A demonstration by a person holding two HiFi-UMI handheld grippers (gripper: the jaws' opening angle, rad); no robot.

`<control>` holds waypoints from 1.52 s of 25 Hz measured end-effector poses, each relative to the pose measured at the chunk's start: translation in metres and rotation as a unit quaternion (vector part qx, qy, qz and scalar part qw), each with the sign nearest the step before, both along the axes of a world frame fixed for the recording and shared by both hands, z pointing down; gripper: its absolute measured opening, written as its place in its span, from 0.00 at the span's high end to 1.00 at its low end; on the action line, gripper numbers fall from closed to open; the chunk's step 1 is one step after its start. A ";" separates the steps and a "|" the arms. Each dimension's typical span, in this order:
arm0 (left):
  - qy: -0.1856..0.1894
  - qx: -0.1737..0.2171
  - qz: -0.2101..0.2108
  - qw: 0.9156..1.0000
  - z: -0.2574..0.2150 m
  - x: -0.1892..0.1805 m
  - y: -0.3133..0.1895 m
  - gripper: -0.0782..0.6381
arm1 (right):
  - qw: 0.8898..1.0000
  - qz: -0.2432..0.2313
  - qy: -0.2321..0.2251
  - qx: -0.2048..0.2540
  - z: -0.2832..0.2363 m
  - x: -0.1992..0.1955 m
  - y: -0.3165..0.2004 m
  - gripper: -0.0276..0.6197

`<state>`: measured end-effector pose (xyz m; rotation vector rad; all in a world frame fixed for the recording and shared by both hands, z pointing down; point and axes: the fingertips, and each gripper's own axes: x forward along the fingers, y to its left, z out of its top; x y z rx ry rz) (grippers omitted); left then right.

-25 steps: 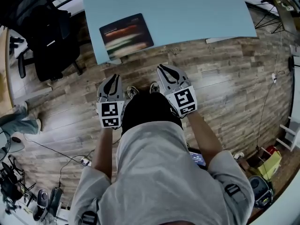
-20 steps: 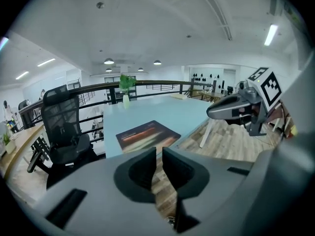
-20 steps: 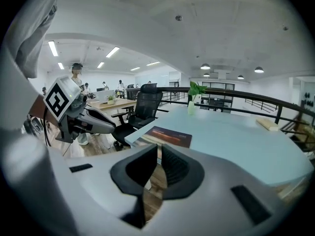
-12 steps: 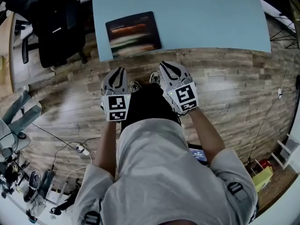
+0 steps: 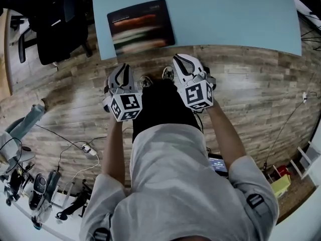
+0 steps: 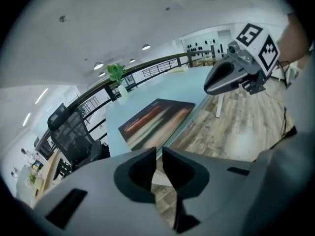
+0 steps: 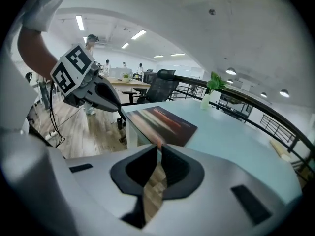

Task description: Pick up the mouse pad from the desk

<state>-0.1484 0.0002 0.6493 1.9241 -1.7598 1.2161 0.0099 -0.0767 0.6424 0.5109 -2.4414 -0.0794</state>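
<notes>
The mouse pad [image 5: 141,26], dark with blurred red and pale stripes, lies flat near the front left corner of the pale blue desk [image 5: 225,14]. My left gripper [image 5: 122,67] and right gripper [image 5: 176,58] hang side by side over the wooden floor, just short of the desk's front edge, pointing at it. Both have their jaws almost together with nothing between them. In the left gripper view the mouse pad [image 6: 156,121] lies just beyond my left gripper [image 6: 160,151]. In the right gripper view the mouse pad [image 7: 162,123] shows ahead of my right gripper [image 7: 160,149].
A black office chair [image 5: 55,29] stands left of the desk. A small plant in a vase [image 7: 211,90] stands at the desk's far side by a railing. Cables and a power strip [image 5: 85,147] lie on the floor at the left, near another person's leg [image 5: 25,127].
Both grippers have come closer to the desk's front edge and dipped lower. The left gripper has rolled, turning its marker cube. The jaws stay as they were.
</notes>
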 end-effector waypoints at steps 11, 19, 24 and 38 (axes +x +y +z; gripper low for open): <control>-0.159 -0.038 0.092 0.982 0.031 -0.017 -0.011 0.81 | 0.998 -0.036 0.041 0.035 0.025 -0.011 -0.007 0.89; -0.218 -0.059 0.131 0.965 0.047 -0.025 -0.019 0.73 | 0.998 -0.043 0.044 0.029 0.032 -0.015 0.000 0.89; -0.227 -0.062 0.141 0.962 0.048 -0.024 -0.024 0.72 | 0.998 -0.041 0.045 0.026 0.032 -0.012 0.005 0.89; -0.184 -0.070 0.133 0.971 0.047 -0.026 -0.030 0.79 | 0.998 -0.044 0.040 0.022 0.030 -0.017 0.003 0.89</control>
